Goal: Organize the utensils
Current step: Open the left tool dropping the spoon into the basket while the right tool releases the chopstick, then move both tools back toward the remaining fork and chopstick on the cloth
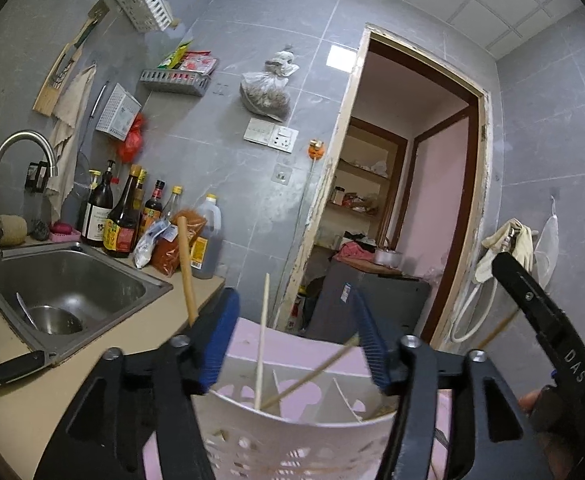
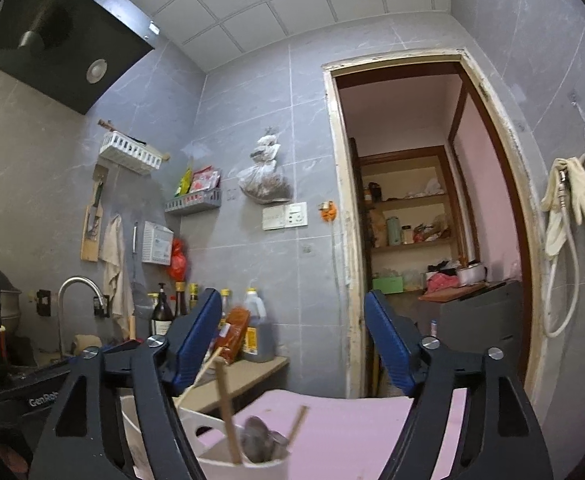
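Two ribbed blue-padded claws, left claw [image 1: 298, 340] and right claw [image 2: 292, 344], gape released above slim wooden chopsticks [image 1: 261, 344] in a perforated white plastic caddy [image 1: 292, 432].

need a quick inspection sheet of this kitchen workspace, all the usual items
surface: beige countertop, steel sink set into it
job's things: white perforated plastic utensil holder on a pink board; wooden chopsticks and metal spoons stand in it
clutter: sauce bottles, black-handled knife, steel bowl in sink
grippers: left gripper open, astride the holder; right gripper open, holding nothing
cables: white hose on wall
surroundings: grey tiled walls, open doorway, black range hood
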`<state>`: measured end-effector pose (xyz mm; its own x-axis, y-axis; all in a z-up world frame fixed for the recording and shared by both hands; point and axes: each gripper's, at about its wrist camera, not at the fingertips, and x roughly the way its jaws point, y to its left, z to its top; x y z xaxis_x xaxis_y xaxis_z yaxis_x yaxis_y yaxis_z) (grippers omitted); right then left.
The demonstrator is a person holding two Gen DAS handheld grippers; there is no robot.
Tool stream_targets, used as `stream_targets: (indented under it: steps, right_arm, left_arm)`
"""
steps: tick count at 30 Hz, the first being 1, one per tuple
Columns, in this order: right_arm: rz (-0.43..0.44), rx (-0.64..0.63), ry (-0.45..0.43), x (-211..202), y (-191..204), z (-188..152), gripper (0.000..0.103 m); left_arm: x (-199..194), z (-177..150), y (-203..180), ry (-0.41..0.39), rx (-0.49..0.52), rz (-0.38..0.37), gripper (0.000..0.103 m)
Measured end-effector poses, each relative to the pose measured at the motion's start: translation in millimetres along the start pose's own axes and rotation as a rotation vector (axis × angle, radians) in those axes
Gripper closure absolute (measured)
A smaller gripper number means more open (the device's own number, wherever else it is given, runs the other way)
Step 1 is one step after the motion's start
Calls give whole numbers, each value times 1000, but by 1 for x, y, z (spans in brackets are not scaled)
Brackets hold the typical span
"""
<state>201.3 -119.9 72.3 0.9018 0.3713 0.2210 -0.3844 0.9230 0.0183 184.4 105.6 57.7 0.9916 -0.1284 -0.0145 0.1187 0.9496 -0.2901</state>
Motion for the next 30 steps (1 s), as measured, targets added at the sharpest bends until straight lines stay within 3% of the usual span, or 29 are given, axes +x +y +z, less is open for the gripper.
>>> stream_targets:
  steps: [1,3,7,10,18,30]
  right_arm:
    - [-7,-8,9,-5,-5,2,24]
    - [-21,-23,21,-15,-13,5,19]
    - [-48,-42,48,-29,-28,9,8]
    - [-71,-35,66,-43,-42,9,0]
    - [-129,-14,142,-69,-77,5,0]
    - [-191,-26,355,-90,-125,-20,0]
  left_arm:
    - [-1,0,-3,15,-2,-4,32]
    - [-5,-2,-7,30,-8,-16,22]
    - [-12,-4,-25,53,17,-35,7]
    - [-16,-7,-37,67,32,-60,4]
    - [-22,-21,-71,141,80,-115,3]
    - [-6,-69,-116,371,189,-195,3]
